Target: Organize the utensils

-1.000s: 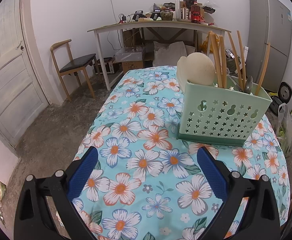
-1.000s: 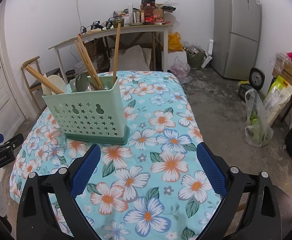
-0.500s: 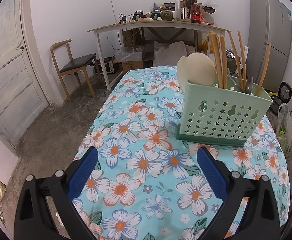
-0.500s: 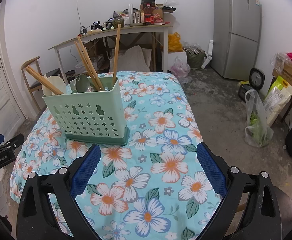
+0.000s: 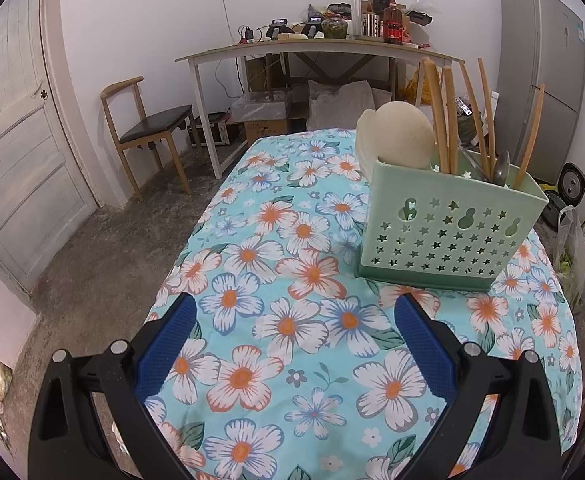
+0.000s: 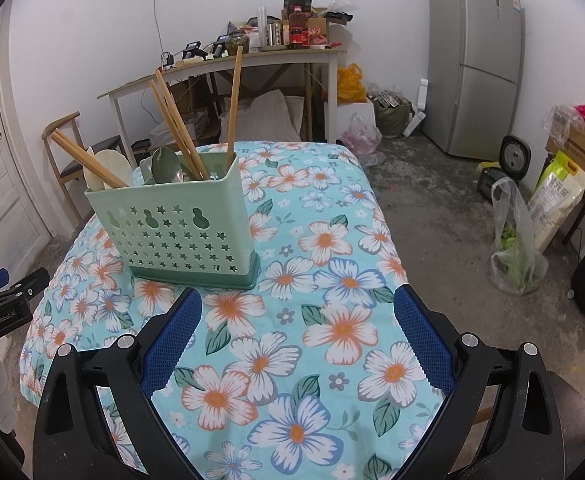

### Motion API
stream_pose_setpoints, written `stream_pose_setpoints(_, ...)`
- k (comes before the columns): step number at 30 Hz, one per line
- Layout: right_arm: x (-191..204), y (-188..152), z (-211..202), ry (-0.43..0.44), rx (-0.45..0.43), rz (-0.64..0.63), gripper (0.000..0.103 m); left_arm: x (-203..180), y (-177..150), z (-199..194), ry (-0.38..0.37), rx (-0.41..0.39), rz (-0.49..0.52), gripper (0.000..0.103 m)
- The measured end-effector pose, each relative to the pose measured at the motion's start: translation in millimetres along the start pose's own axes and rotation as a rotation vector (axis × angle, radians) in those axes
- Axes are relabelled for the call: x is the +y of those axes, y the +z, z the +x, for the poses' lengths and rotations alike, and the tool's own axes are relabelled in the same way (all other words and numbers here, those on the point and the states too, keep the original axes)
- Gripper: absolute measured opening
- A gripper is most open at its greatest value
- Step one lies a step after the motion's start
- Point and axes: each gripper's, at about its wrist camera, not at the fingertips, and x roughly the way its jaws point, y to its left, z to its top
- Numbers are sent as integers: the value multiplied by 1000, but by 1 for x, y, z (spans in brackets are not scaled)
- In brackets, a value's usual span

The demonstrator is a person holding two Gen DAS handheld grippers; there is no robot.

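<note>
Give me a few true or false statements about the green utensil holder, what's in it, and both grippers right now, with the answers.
1. Both grippers are open and empty. True: the left gripper and right gripper hold nothing.
2. The green utensil holder lies tipped on its side. False: it stands upright on the floral tablecloth.
3. Wooden chopsticks stick up out of the holder. True.
4. A metal spoon lies loose on the tablecloth. False: it sits inside the holder.
5. The rice paddle is black. False: it is cream-coloured.
</note>
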Motion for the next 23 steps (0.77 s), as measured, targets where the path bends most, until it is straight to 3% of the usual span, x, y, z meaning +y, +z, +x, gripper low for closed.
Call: stream_pose_setpoints(23,0,-1,0,2,-1,2,93,0,-2,1,-4,4,2,97)
